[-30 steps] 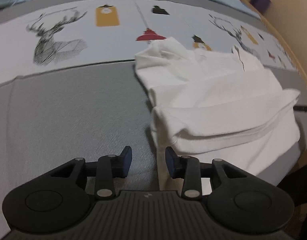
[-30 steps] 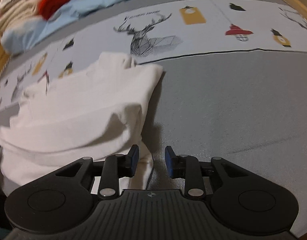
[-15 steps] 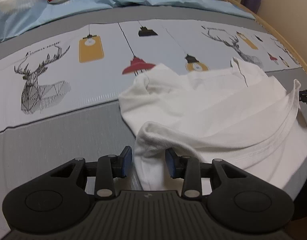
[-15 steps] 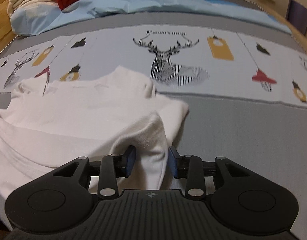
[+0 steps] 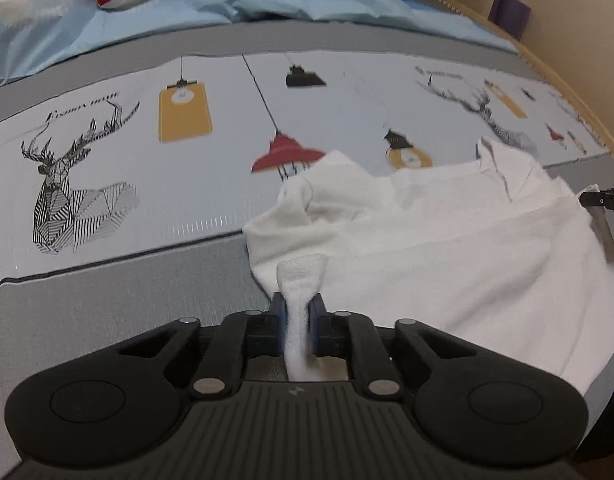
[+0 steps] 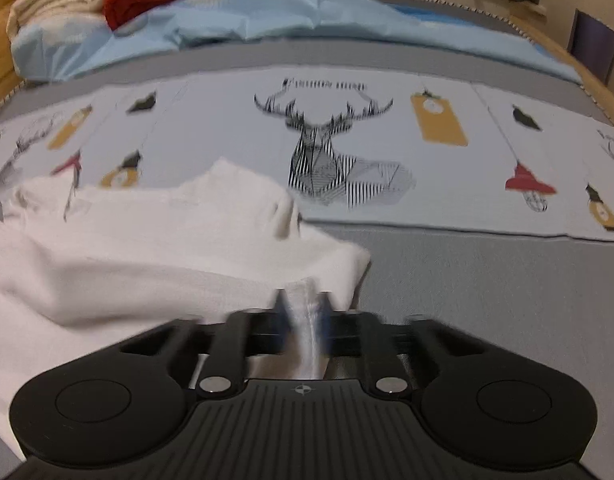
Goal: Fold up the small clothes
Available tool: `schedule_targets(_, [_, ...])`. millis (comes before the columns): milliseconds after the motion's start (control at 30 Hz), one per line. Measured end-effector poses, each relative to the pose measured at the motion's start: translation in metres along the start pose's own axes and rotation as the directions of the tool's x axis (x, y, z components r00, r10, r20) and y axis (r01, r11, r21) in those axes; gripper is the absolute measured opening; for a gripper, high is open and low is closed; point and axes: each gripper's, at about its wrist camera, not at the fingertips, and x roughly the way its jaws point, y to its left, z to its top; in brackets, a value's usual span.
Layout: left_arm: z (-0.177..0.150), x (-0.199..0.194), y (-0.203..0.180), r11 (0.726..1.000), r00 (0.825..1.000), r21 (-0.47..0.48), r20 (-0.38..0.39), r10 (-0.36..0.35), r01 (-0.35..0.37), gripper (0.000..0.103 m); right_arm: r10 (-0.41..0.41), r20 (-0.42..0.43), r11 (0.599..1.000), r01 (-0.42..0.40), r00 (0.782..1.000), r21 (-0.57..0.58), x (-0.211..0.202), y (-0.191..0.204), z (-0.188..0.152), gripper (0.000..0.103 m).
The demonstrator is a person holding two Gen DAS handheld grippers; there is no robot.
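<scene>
1. A white shirt (image 5: 447, 248) lies on the bed (image 5: 107, 320), close to the near edge. Part of it is on the gray band and its far part lies on the picture band with the deer and lamps.
2. The left gripper (image 5: 297, 316) has its two fingers squeezed together on a bit of the shirt. It holds the near corner on the shirt's left side. A little tuft of white cloth sticks up between the fingers.
3. The right gripper (image 6: 303, 316) is squeezed on the shirt (image 6: 147, 248) too, at the near corner on the other side. This view is blurry, but white cloth shows between the fingers.
4. The shirt's long side runs from one gripper to the other, along the near edge of the bed. Each gripper has its own corner, so neither one is nearer.
5. The rest of the shirt lies in front of the fingers, toward the far side of the bed. It is bumpy and not flat.
6. I think the next move is to carry both corners forward over the shirt, side by side, so the fold comes out straight.
</scene>
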Motion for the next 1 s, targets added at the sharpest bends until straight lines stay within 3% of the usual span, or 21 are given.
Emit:
schedule_targets(133, [0.008,-0.014,0.000,1.000,0.997,0.015,0.075,0.007,-0.008,0.006,0.014,0.086,0.999,-0.018,0.996,0.043,-0.014,-0.004,0.012,0.007])
schedule_targets(267, [0.023,-0.029,0.013,0.996,0.979,-0.075,0.197,0.061,-0.046,0.006,-0.025,0.233,0.994,-0.001,0.972,0.111,-0.029,-0.007,0.029,0.007])
schedule_targets(433, [0.040,-0.018,0.017,0.989,0.962,-0.104,0.243,0.124,-0.101,0.006,-0.097,0.304,0.988,0.054,0.948,0.147,-0.018,-0.009,0.047,0.007])
schedule_targets(600, [0.049,0.004,0.022,0.983,0.963,-0.119,0.215,0.160,-0.137,0.006,-0.126,0.273,0.985,0.087,0.954,0.150,0.013,-0.007,0.060,0.007])
schedule_targets(733, [0.048,0.023,0.031,0.980,0.982,-0.155,0.120,0.144,-0.125,0.013,-0.141,0.192,0.981,0.111,0.971,0.157,0.042,-0.006,0.063,0.009])
schedule_targets(800, [0.046,0.022,0.032,0.978,0.983,-0.149,0.090,0.158,-0.143,0.017,-0.187,0.119,0.971,0.166,0.975,0.171,0.053,-0.007,0.060,0.021])
schedule_targets(933, [0.035,0.005,0.034,0.990,0.998,-0.140,0.045,0.038,-0.031,0.031,-0.097,0.029,0.980,0.091,0.995,0.178,0.042,-0.010,0.051,0.028])
schedule_targets(1000, [0.023,0.002,0.033,0.990,0.999,-0.140,-0.025,-0.038,0.034,0.035,-0.029,-0.014,0.984,0.031,0.999,0.178,0.031,-0.010,0.040,0.042])
